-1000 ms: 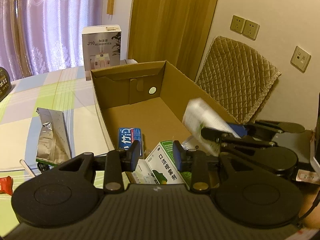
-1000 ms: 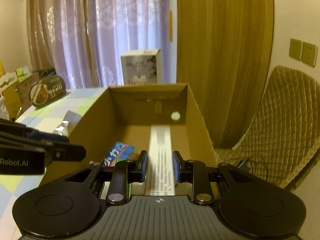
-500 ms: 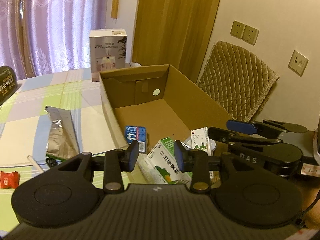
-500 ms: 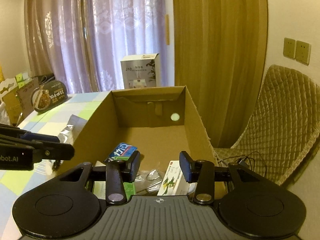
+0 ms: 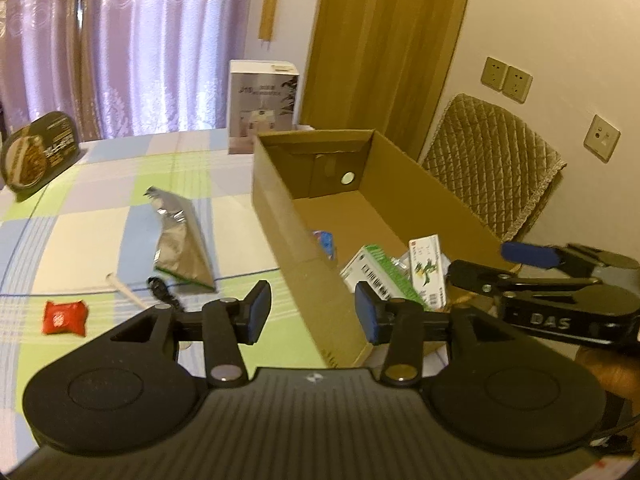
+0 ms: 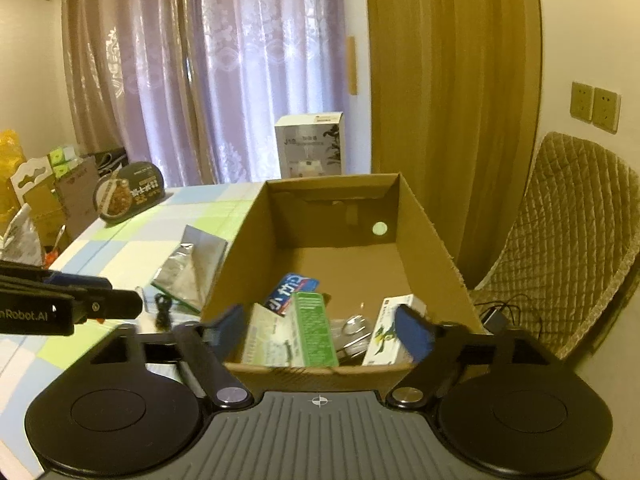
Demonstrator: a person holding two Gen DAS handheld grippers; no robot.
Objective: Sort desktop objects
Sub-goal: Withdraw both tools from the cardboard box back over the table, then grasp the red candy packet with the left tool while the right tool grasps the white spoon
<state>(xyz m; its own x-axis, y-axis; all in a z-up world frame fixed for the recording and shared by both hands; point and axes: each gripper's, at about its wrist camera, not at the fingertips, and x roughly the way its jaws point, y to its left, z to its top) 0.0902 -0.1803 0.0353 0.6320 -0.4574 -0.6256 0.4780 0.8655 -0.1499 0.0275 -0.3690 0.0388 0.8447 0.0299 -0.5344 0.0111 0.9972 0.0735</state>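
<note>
An open cardboard carton (image 5: 276,204) (image 6: 426,236) stands on the checked tablecloth. Inside lie a green-and-white box (image 5: 376,270) (image 6: 314,326), a white box with a green print (image 5: 428,272) (image 6: 384,332), a blue packet (image 6: 290,294) and something metallic (image 6: 352,330). My right gripper (image 6: 322,330) hangs open and empty over the carton's near edge; it also shows as the right gripper (image 5: 478,261). My left gripper (image 5: 313,310) is open and empty, near the carton's front left corner. A silver foil pouch (image 5: 180,240), a red packet (image 5: 64,317), a white stick (image 5: 124,286) and a black cable (image 5: 160,288) lie left of the carton.
A white humidifier box (image 6: 310,146) stands behind the carton. A round black food bowl (image 6: 130,192) leans at the far left with more packages beside it. A quilted chair (image 6: 568,240) stands right of the table, with wall sockets (image 5: 508,79) above it.
My right gripper let go of the white box, which now lies in the carton, and opened wide. My left gripper opened wider and swung left and back, showing more of the table.
</note>
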